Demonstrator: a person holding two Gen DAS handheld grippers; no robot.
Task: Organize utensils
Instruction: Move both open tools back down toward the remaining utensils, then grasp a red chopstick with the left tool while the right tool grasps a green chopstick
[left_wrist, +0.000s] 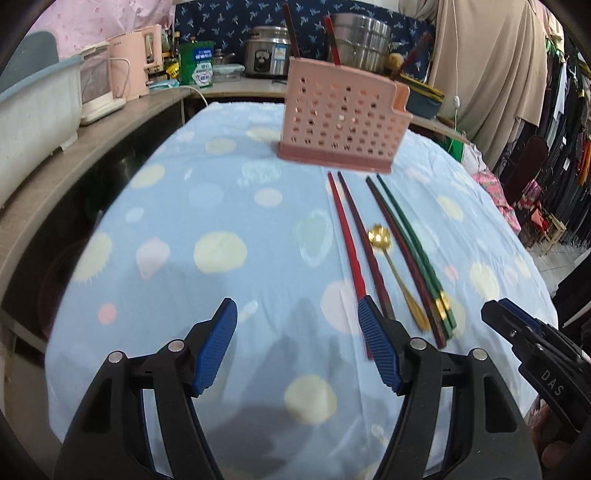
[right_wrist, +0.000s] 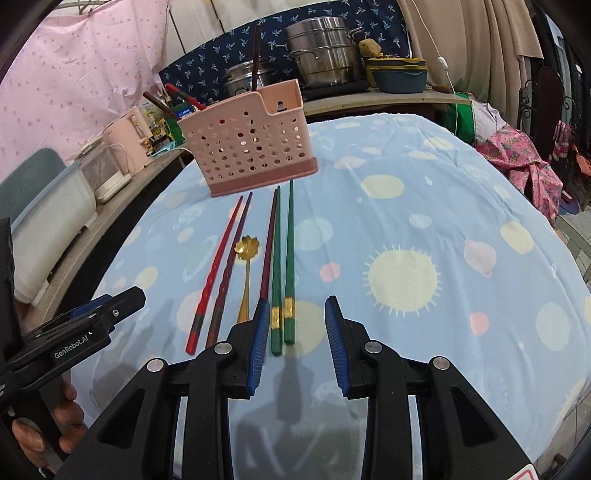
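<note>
A pink perforated holder (left_wrist: 343, 122) (right_wrist: 255, 147) stands at the far side of the blue spotted cloth (left_wrist: 207, 206), with a few chopsticks upright in it. In front of it lie a red chopstick (left_wrist: 345, 236) (right_wrist: 218, 269), a maroon one (right_wrist: 232, 266), a gold flower spoon (left_wrist: 380, 236) (right_wrist: 247, 247), another maroon chopstick (right_wrist: 269, 251) and a green pair (left_wrist: 410, 251) (right_wrist: 282, 258). My left gripper (left_wrist: 297, 301) (right_wrist: 136, 295) hangs open and empty, its right finger over the red chopstick's near end. My right gripper (right_wrist: 297, 300) (left_wrist: 495, 310) hovers open over the green pair's handle ends, not touching.
A shelf along the left carries a white tub (left_wrist: 33, 110), a pink kettle (left_wrist: 136, 62) and bottles. Behind the table stand a rice cooker (left_wrist: 267, 50) and steel pots (right_wrist: 321, 51). Clothes hang at the right (left_wrist: 569, 129). A hand (right_wrist: 55, 424) holds the left gripper.
</note>
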